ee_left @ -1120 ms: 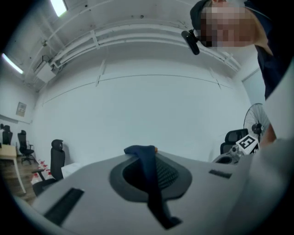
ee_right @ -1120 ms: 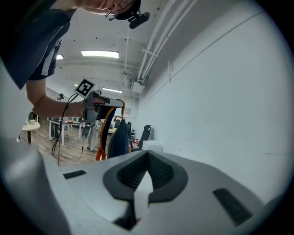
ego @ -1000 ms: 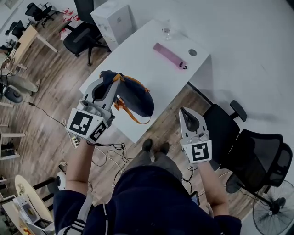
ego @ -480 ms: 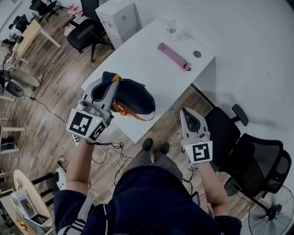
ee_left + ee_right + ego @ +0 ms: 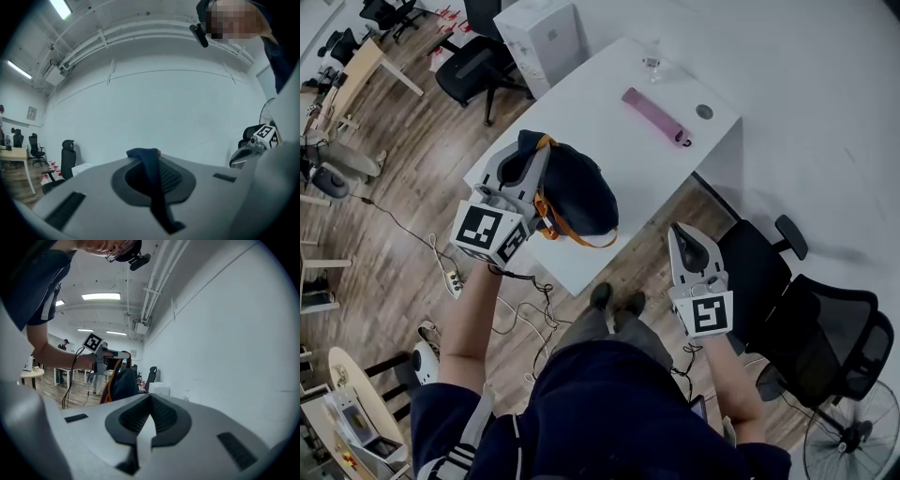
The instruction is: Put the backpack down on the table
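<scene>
Navy backpack (image 5: 579, 195) hangs by strap (image 5: 152, 187) clamped in left hand-held gripper (image 5: 528, 150), over worktop (image 5: 619, 141) for set-down; right hand-held gripper (image 5: 681, 232) closed, empty.

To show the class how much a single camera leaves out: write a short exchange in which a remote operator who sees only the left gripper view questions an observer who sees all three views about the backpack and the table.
Operator: The left gripper is shut on a dark blue strap. What hangs from it?
Observer: In the head view, a dark blue backpack with orange straps.
Operator: Is it above anything it could be set on?
Observer: The head view shows it over the near edge of the white table; whether it touches the top I cannot tell.
</scene>
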Demonstrator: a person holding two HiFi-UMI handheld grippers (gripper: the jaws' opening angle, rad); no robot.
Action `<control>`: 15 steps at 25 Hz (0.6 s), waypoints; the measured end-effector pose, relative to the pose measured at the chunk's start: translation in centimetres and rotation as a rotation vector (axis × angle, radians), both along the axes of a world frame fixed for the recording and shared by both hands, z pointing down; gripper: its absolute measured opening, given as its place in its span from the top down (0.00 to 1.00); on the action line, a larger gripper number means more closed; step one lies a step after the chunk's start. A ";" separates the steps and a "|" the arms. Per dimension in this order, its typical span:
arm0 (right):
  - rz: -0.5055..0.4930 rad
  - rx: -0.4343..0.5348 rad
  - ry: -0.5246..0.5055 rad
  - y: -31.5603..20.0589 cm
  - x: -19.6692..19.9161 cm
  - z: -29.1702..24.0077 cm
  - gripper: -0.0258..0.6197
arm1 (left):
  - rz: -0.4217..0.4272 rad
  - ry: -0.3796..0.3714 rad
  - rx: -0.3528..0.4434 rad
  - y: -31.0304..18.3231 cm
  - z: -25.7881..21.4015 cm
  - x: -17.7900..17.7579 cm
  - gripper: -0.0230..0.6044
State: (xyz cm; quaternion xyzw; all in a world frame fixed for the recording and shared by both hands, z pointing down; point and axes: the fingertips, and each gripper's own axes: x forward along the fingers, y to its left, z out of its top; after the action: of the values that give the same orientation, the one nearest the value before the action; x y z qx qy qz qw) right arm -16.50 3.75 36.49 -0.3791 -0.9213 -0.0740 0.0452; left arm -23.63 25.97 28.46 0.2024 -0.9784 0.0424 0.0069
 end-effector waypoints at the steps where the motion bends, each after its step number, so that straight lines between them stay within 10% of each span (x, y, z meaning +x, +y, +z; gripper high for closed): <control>1: 0.000 -0.005 0.001 0.1 -0.2 0.0 0.96 | -0.004 0.001 0.004 0.0 0.3 -0.5 0.96; 15: -0.004 -0.027 0.012 1.3 -2.8 0.1 0.96 | -0.089 0.034 0.066 1.7 5.2 -8.7 0.96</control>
State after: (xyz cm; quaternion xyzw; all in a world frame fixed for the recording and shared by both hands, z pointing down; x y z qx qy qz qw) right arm -19.32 5.03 36.62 -0.3820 -0.9212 -0.0591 0.0453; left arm -32.37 27.67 33.62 0.1597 -0.9870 0.0062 0.0188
